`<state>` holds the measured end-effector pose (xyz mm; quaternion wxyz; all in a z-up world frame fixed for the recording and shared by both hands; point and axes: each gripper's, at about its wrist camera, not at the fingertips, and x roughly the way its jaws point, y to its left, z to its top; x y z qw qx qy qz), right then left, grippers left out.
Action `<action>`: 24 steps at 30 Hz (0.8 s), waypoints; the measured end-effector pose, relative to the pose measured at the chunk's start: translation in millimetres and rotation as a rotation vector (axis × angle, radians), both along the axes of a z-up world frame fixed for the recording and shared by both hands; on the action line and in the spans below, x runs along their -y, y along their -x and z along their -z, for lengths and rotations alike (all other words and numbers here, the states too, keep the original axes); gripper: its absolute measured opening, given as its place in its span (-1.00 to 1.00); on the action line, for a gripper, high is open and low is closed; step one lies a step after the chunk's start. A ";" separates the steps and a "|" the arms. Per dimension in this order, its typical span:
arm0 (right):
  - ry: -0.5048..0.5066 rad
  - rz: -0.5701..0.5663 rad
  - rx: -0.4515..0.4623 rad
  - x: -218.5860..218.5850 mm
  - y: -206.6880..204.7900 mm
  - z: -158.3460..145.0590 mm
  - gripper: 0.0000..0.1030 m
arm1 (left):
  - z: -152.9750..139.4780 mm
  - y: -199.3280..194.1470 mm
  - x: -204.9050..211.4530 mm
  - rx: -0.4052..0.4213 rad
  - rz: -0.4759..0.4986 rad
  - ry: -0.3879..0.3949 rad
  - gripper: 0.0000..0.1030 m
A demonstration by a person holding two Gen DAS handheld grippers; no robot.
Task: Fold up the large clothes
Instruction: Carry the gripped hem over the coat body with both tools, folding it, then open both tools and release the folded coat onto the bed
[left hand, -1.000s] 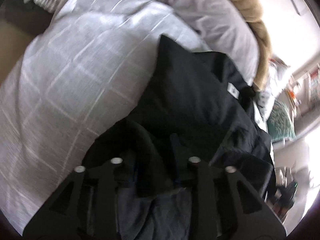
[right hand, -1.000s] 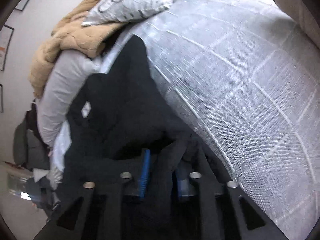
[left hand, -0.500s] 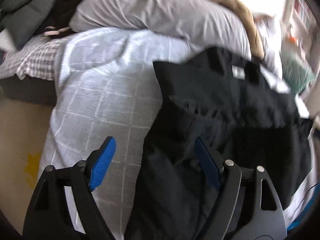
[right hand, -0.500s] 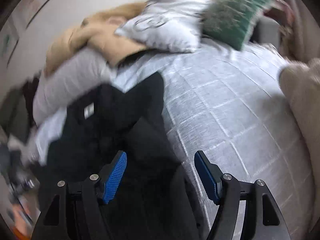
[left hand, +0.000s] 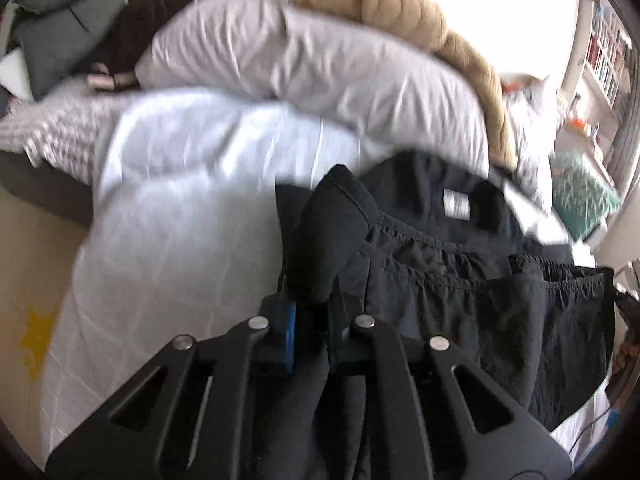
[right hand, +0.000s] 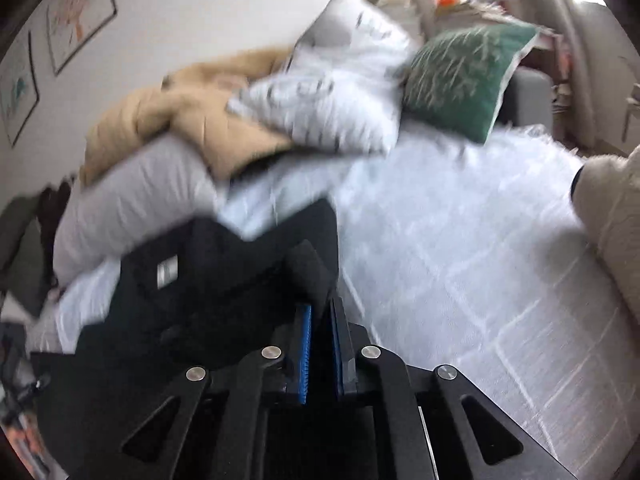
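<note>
A large black garment (left hand: 460, 280) with a gathered waistband and a white label (left hand: 456, 205) lies on the bed, its near edge raised. My left gripper (left hand: 312, 316) is shut on a bunched fold of it at the garment's left end, and black cloth hangs down between the fingers. In the right wrist view the same black garment (right hand: 192, 300) spreads to the left. My right gripper (right hand: 320, 320) is shut on a peak of its cloth, with the blue pads (right hand: 305, 344) almost together.
A white checked duvet (right hand: 460, 272) covers the bed. At the head end lie a grey pillow (left hand: 320, 64), a tan blanket (right hand: 180, 120), a white patterned pillow (right hand: 332, 104) and a green cushion (right hand: 460, 80). Dark clothes (left hand: 80, 28) are piled far left. Floor (left hand: 32, 280) shows beside the bed.
Half a second ago both grippers stood wide open over the garment. Both have since closed on folds of black cloth and risen a little, lifting its near edge.
</note>
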<state>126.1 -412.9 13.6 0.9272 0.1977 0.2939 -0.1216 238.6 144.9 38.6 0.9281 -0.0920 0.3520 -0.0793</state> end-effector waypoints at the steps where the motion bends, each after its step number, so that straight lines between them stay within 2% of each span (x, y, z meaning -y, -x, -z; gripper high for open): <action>1: 0.019 0.022 0.019 0.5 -2.8 -6.2 -0.84 | -7.0 -4.7 -2.3 0.024 -0.011 0.000 -0.74; 5: 0.033 0.081 0.107 9.0 -29.9 -27.6 -0.84 | -32.4 -54.7 5.8 0.100 -0.053 -0.011 -0.74; 9: 0.052 0.101 0.122 19.8 -82.7 -39.9 -0.84 | -28.5 -109.0 28.9 0.133 -0.106 -0.066 -0.74; 13: 0.123 0.118 0.107 17.5 -154.8 -39.4 -0.84 | -3.7 -161.6 38.8 0.142 -0.168 -0.096 -0.74; 15: 0.191 0.126 0.081 12.0 -187.8 -29.0 -0.84 | 16.3 -187.9 45.4 0.139 -0.190 -0.139 -0.74; 17: 0.264 0.133 0.039 8.7 -217.9 -11.7 -0.93 | 34.6 -206.9 49.5 0.124 -0.195 -0.176 -0.73; 19: 0.294 0.166 -0.007 16.0 -240.2 8.6 -0.94 | 55.3 -227.3 49.7 0.070 -0.197 -0.181 -0.71; 21: 0.222 0.195 -0.038 32.7 -251.6 26.5 -0.94 | 81.1 -249.3 49.7 -0.024 -0.189 -0.165 -0.66; 22: 0.153 0.223 -0.062 46.3 -256.9 40.7 -0.94 | 88.0 -256.2 50.8 -0.059 -0.188 -0.166 -0.60; 24: 0.064 0.242 -0.104 61.6 -261.9 60.2 -0.94 | 88.2 -261.4 51.2 -0.059 -0.208 -0.186 -0.48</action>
